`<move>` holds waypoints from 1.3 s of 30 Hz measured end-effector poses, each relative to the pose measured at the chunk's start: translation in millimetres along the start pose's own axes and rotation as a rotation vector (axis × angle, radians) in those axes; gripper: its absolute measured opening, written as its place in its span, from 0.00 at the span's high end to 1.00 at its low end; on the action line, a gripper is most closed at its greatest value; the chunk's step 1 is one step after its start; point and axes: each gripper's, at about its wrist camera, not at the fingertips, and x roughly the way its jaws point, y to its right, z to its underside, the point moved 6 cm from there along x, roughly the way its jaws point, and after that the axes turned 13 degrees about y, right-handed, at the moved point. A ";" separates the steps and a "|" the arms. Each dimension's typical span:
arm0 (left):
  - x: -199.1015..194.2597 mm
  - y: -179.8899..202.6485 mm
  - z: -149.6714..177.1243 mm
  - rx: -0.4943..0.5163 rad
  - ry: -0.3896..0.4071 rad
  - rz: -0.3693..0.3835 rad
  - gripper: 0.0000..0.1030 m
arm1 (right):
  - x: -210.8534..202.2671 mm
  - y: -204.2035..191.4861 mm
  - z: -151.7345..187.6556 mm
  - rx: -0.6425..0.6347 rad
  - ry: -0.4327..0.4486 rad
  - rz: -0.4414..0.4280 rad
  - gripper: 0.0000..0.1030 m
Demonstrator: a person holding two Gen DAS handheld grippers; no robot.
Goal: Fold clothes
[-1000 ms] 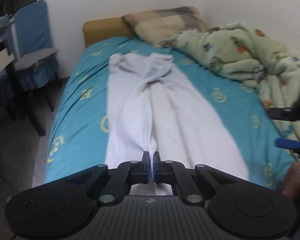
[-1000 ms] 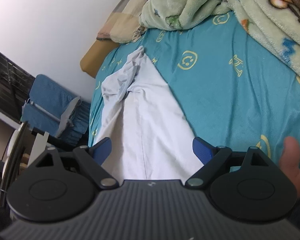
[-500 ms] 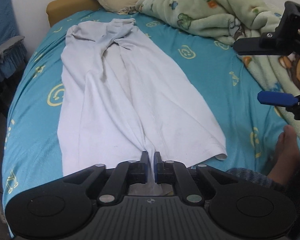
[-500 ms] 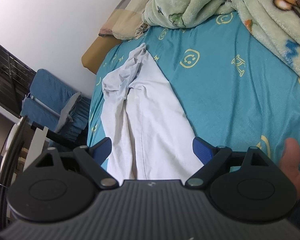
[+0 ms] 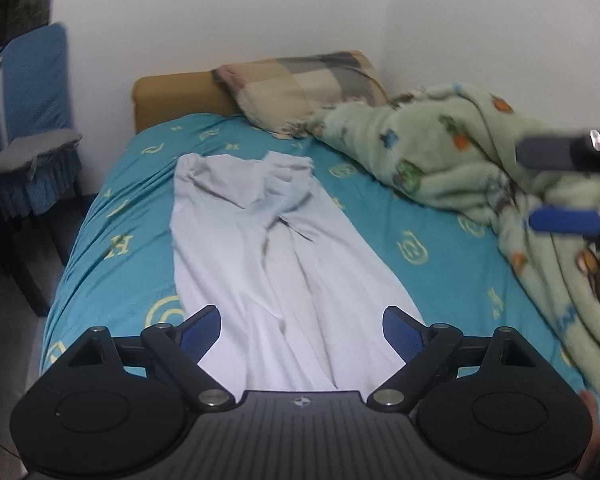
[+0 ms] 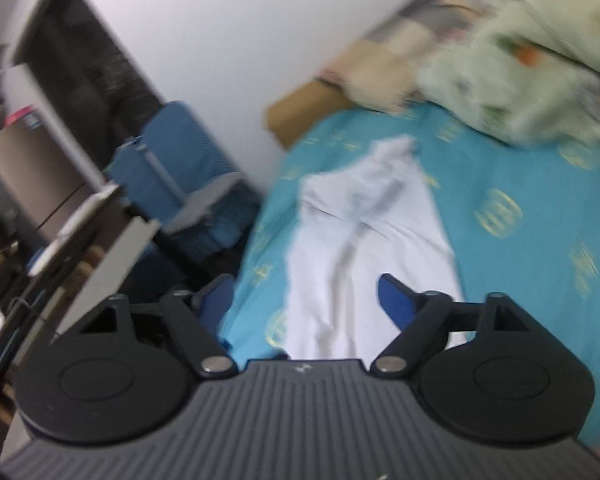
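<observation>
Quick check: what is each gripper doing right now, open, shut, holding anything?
Left gripper: open, holding nothing, above the white trousers.
Right gripper: open, holding nothing; view is blurred.

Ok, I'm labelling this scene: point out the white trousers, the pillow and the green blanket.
white trousers (image 5: 332,288), left wrist view, right leg.
pillow (image 5: 300,80), left wrist view, checked top face.
green blanket (image 5: 440,152), left wrist view, bunched upper fold.

Bed: teal sheet, ahead of my tool.
Trousers: white, flat, straight ahead.
Blanket: green, bunched right.
Pillow: far end.
</observation>
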 end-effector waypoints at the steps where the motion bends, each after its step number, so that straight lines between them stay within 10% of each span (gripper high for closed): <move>1: 6.2 -8.4 1.7 -0.026 0.006 -0.016 0.13 | 17.6 -3.7 -10.5 -0.023 -0.003 -0.012 0.27; 21: 94.7 -131.8 39.4 -0.159 0.066 -0.145 0.13 | 420.1 114.7 -6.4 -0.176 -0.075 0.198 0.28; 26: 98.8 -124.1 40.4 -0.121 0.106 -0.137 0.13 | 447.7 104.1 6.3 -0.324 -0.094 0.197 0.90; 34: 95.7 -132.2 36.7 -0.157 0.134 -0.177 0.13 | 441.7 83.6 -66.1 -0.385 0.158 0.282 0.92; 39: 94.4 -136.2 37.6 -0.175 0.125 -0.186 0.13 | 438.5 80.5 -84.5 -0.402 0.167 0.306 0.89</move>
